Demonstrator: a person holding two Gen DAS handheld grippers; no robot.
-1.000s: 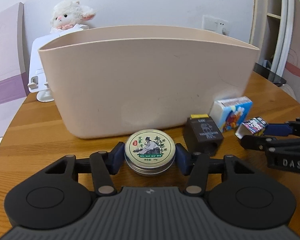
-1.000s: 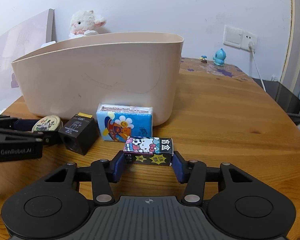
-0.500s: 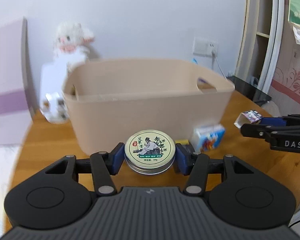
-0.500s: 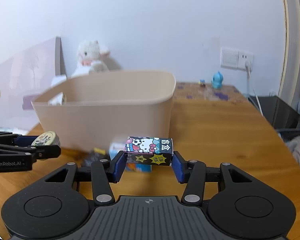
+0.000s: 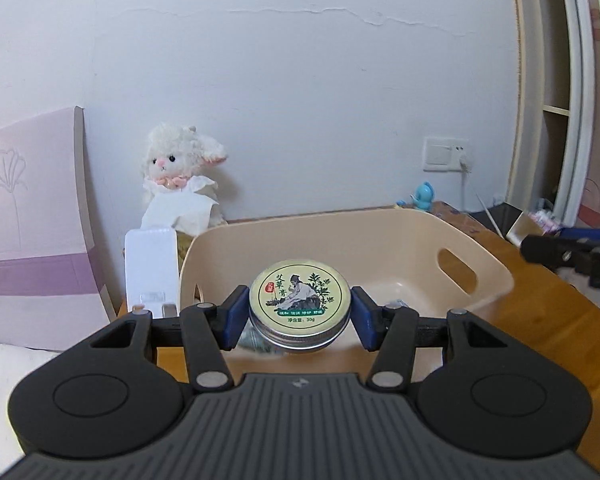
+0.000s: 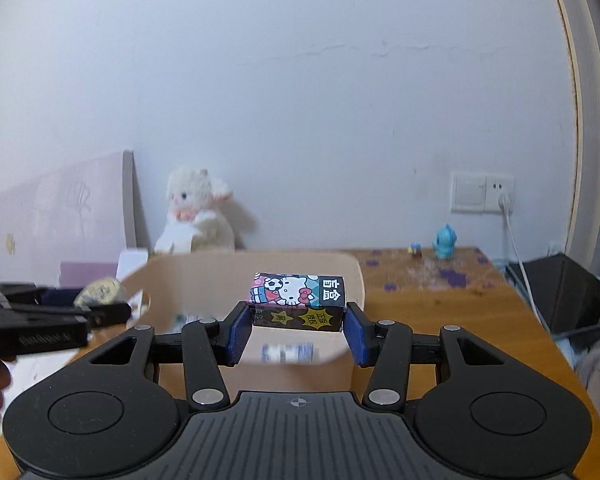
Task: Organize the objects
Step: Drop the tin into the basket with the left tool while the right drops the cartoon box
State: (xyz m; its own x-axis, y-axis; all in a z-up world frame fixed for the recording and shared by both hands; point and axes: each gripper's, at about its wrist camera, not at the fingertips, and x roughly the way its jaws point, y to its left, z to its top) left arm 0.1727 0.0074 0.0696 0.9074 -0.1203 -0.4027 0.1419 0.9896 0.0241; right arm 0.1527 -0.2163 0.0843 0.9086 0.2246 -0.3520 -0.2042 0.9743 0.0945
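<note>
Beige plastic walls of a storage bin (image 5: 476, 276) frame the scene on a wooden counter (image 6: 440, 304), where two items are held aloft above its open top, apparently so each can be dropped inside. At left, the left hand-held gripper (image 5: 300, 316) clamps a round balm tin (image 5: 299, 305) by its metal sides, label facing up and level, a grip that leaves the flat lid clear. A few small items already lie on the bin's floor, too blurred to name. At right, the right hand-held gripper (image 6: 298, 330) pinches a cartoon-printed box (image 6: 298, 300) across its short ends, long side running crosswise, held over the bin's near rim. Judging by their positions, both items are ready to be lowered and let go. A plush lamb (image 5: 182, 176) sits against the wall behind the bin, apart from the work.
</note>
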